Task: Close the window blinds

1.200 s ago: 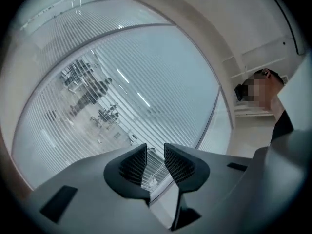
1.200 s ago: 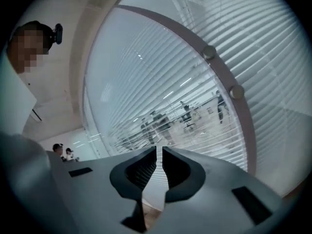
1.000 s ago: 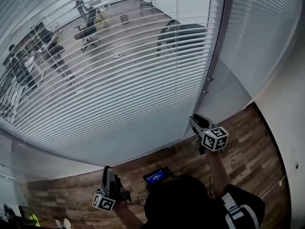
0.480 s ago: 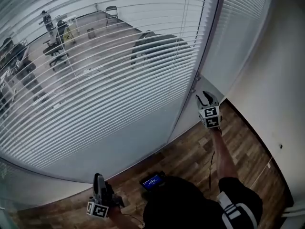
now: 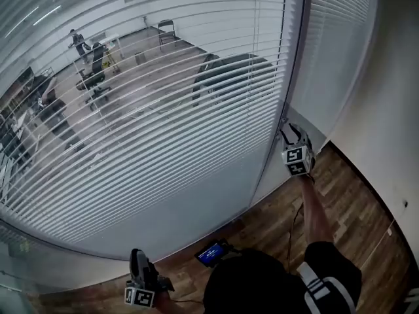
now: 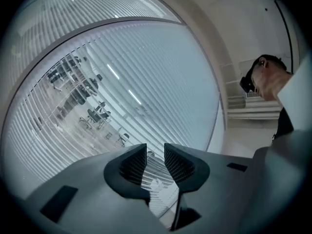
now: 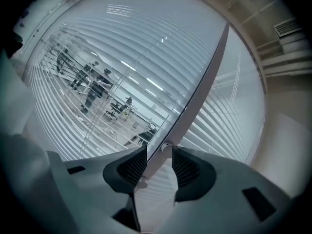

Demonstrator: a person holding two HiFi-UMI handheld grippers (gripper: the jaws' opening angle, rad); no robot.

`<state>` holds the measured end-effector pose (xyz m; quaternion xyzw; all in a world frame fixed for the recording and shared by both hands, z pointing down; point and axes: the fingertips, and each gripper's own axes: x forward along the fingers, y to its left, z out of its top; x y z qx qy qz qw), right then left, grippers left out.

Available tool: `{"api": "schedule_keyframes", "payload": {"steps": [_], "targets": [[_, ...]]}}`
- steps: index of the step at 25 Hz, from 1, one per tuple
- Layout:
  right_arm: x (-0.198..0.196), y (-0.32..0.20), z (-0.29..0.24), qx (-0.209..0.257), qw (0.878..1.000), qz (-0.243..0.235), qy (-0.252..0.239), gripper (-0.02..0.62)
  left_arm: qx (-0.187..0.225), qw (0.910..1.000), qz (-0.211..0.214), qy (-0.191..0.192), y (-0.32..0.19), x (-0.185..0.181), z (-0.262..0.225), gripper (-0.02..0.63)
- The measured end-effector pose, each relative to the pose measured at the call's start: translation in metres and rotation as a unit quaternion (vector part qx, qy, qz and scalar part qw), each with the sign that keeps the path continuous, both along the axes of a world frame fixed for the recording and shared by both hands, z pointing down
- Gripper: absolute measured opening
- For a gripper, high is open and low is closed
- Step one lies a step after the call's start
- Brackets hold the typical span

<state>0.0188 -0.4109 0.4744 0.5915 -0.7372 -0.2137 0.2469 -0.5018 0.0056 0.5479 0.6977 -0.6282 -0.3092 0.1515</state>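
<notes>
Two grey two-jaw grippers, each carrying a cube with square black-and-white markers, were held by a person standing at a window. At the lower left of the head view, the left gripper (image 5: 137,259) was low, near the person's body and well apart from the glass; its own view showed its jaws a narrow gap apart with nothing between them. The right gripper (image 5: 289,133) was raised on an outstretched arm, just beside the dark vertical window post (image 5: 296,70). Its jaws had just been opening and stood wide. In the right gripper view the pale face of that post, with a small white knob (image 7: 165,147) on it, showed in the gap between the ribbed pads, and the pads pressed on nothing.

White horizontal slatted blinds (image 5: 163,149) covered the large pane left of the post, filling most of the head view. Their thin slats were tilted open, so an office beyond showed through in stripes: dark chairs (image 5: 229,70), desks, and a distant person (image 5: 77,39). Thin vertical cords crossed the slats. A narrower blind (image 5: 340,38) right of the post looked more solid white, with little visible through it. Below the slats the glass was plain and frosted.

Brown wood-plank flooring (image 5: 353,201) ran along the foot of the window, and a small device with a blue lit screen (image 5: 212,253) sat near the person's chest.
</notes>
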Motion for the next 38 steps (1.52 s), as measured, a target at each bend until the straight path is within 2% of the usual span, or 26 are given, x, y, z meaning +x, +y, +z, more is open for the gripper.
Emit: {"api": "schedule_keyframes", "payload": {"steps": [5, 10, 15, 20, 24, 26, 29, 33, 35, 38], "targets": [[-0.004, 0.030, -0.003, 0.014, 1.000, -0.008, -0.012, 0.147, -0.012, 0.9987, 0.039, -0.031, 0.007, 0.020, 0.000, 0.112], [0.009, -0.013, -0.006, -0.010, 0.999, -0.032, -0.013, 0.147, -0.028, 0.9962, 0.066, -0.048, -0.038, 0.055, -0.025, 0.112], [0.015, -0.028, -0.019, -0.004, 0.999, -0.035, 0.030, 0.147, -0.040, 0.9954, 0.068, -0.053, -0.043, 0.070, -0.041, 0.112], [0.008, -0.022, -0.015, -0.016, 0.998, -0.044, 0.050, 0.132, -0.046, 0.9967, 0.055, -0.037, -0.031, 0.067, -0.017, 0.110], [0.010, -0.023, -0.023, -0.042, 0.998, -0.049, 0.017, 0.129, -0.052, 0.9969, 0.049, -0.033, -0.025, 0.067, -0.025, 0.110], [0.012, -0.029, -0.023, -0.063, 0.996, -0.056, -0.037, 0.127, -0.053, 0.9970, 0.047, -0.032, -0.025, 0.068, -0.027, 0.110], [0.017, -0.035, -0.019, -0.104, 0.982, -0.064, -0.145, 0.127, -0.056, 0.9969, 0.044, -0.032, -0.026, 0.070, -0.024, 0.112], [0.022, -0.041, -0.021, -0.146, 0.954, -0.071, -0.252, 0.127, -0.058, 0.9968, 0.046, -0.032, -0.032, 0.074, -0.028, 0.111], [0.025, -0.043, -0.017, -0.168, 0.932, -0.078, -0.311, 0.127, -0.059, 0.9965, 0.049, -0.032, -0.035, 0.076, -0.026, 0.112], [0.029, -0.047, -0.012, -0.202, 0.892, -0.086, -0.396, 0.127, -0.057, 0.9963, 0.055, -0.034, -0.040, 0.081, -0.026, 0.110]]}}
